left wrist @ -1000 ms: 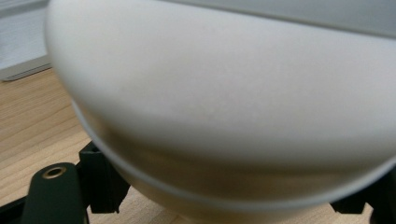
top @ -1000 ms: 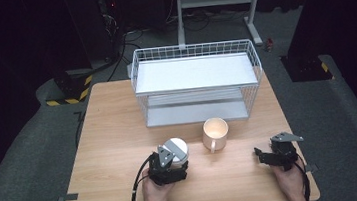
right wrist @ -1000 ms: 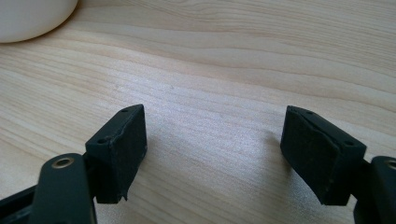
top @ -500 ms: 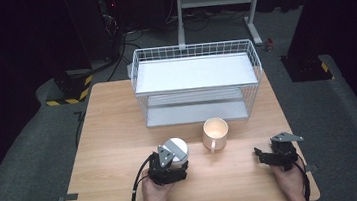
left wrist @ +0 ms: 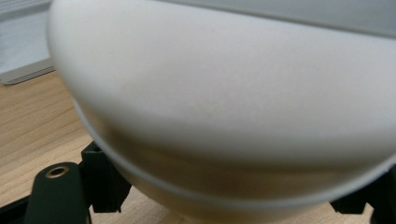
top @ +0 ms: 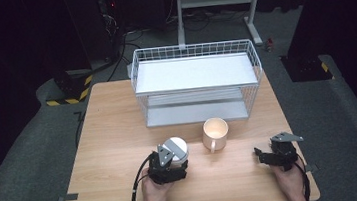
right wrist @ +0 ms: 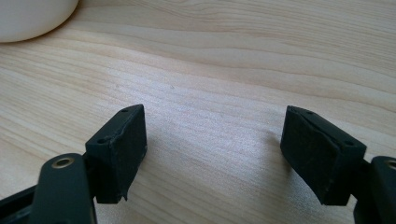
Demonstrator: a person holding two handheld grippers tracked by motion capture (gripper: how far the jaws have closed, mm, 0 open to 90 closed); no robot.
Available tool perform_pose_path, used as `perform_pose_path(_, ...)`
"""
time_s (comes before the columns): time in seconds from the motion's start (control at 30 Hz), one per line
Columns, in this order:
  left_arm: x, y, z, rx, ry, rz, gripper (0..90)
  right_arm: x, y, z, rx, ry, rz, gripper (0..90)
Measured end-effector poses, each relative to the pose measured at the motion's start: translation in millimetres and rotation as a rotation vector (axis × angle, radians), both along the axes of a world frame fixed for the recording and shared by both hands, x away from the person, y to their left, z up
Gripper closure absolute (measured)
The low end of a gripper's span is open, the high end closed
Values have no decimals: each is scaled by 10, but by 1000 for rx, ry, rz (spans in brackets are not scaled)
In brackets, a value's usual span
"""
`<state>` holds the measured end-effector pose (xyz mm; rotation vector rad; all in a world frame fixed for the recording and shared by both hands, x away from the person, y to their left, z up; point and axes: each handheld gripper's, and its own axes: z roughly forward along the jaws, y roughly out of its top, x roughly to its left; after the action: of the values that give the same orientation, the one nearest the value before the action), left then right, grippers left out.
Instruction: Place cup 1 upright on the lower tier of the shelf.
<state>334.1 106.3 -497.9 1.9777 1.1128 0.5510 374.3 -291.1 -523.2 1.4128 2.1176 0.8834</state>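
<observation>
White cup point(top: 175, 149) sits near the table's point(top: 110, 138) front edge, left of centre, clamped between the left gripper's point(top: 169, 164) jaws. Beside it stands a cream mug point(top: 215, 133). Toward the front right corner, the right gripper point(top: 268, 157) rests open and empty.

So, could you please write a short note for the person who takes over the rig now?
Left gripper: shut on the white cup, near the table's front edge.
Right gripper: jaws open, nothing between them, low over bare wood at the front right.
Cream mug: upright in front of the wire rack, untouched.
Done: white cup gripped.
Left: probably moving both cups to the rack, whose shelves hold none.
</observation>
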Motion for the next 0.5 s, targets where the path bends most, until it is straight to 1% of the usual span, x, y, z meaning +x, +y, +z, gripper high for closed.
perform_pose_path(0.2,33,19,10,-1,8,8,192,0,0,0,1,0,0,229)
perform_pose_path(0.3,55,13,38,8,7,7,192,-1,0,1,1,1,0,229)
perform_pose_path(0.47,112,-1,87,5,0,3,192,-3,3,1,2,2,1,229)
perform_pose_path(0.5,125,-3,95,4,7,2,192,-3,3,1,2,2,0,229)
